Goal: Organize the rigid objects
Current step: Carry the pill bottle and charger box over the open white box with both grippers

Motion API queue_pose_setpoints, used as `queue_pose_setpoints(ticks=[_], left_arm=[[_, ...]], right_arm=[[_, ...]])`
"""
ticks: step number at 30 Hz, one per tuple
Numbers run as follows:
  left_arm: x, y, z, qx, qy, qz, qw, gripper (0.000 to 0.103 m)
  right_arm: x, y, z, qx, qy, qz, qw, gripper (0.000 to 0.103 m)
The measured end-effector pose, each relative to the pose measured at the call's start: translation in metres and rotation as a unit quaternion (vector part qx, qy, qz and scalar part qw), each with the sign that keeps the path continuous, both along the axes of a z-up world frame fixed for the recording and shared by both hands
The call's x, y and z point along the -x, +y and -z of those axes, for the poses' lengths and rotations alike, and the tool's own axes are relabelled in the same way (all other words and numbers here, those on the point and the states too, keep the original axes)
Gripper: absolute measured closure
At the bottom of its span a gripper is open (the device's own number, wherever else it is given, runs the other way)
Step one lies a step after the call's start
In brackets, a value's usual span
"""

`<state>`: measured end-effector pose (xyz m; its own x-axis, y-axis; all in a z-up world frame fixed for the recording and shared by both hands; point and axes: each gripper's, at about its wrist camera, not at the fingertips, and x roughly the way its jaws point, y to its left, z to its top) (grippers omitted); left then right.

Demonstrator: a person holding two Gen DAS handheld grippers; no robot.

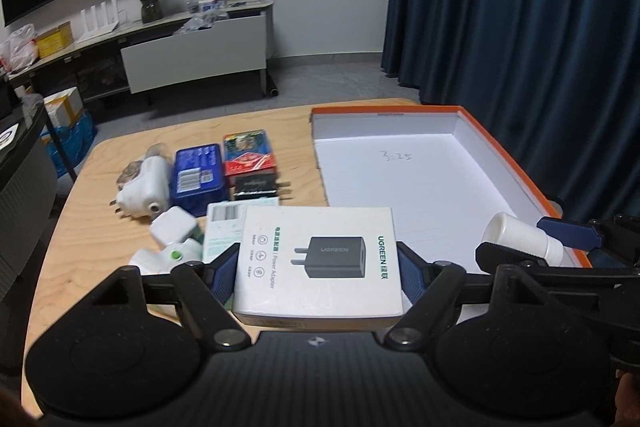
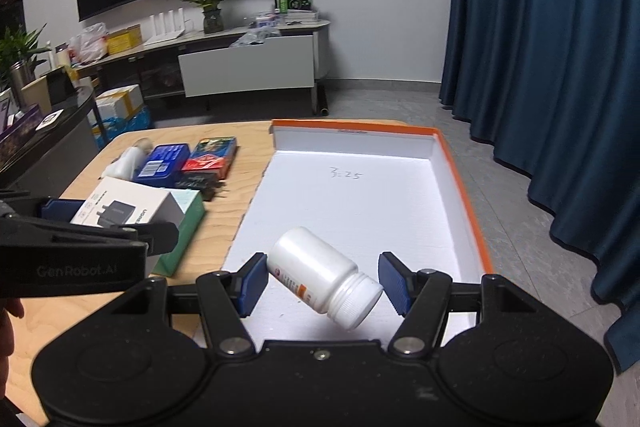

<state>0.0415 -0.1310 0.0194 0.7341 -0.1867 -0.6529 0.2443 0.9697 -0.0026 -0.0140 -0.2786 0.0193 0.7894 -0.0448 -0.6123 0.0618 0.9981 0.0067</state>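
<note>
The white cardboard power-adapter box [image 1: 316, 263] sits flat between the blue pads of the left gripper [image 1: 318, 273], clamped on both sides, above the wooden table [image 1: 80, 235]. The right gripper [image 2: 323, 281] pinches a tilted white plastic pill bottle [image 2: 324, 277] over the orange-rimmed white tray [image 2: 456, 183].

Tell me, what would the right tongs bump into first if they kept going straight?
Probably the white floor of the orange-edged box; it looks bare ahead of the right tongs holding the bottle.
</note>
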Motion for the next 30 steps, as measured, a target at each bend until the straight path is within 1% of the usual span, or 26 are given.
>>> queue_pose_setpoints(ticks=[14, 30], left_arm=[[-0.014, -0.022, -0.005, -0.002, -0.007, 0.019, 0.9998, 0.024], [-0.030, -0.035, -0.010, -0.002, -0.009, 0.026, 0.9996, 0.024]], right_arm=[[-0.010, -0.020, -0.001, 0.000, 0.003, 0.022, 1.000, 0.029], [-0.040, -0.036, -0.003, 0.003, 0.008, 0.035, 0.999, 0.029]])
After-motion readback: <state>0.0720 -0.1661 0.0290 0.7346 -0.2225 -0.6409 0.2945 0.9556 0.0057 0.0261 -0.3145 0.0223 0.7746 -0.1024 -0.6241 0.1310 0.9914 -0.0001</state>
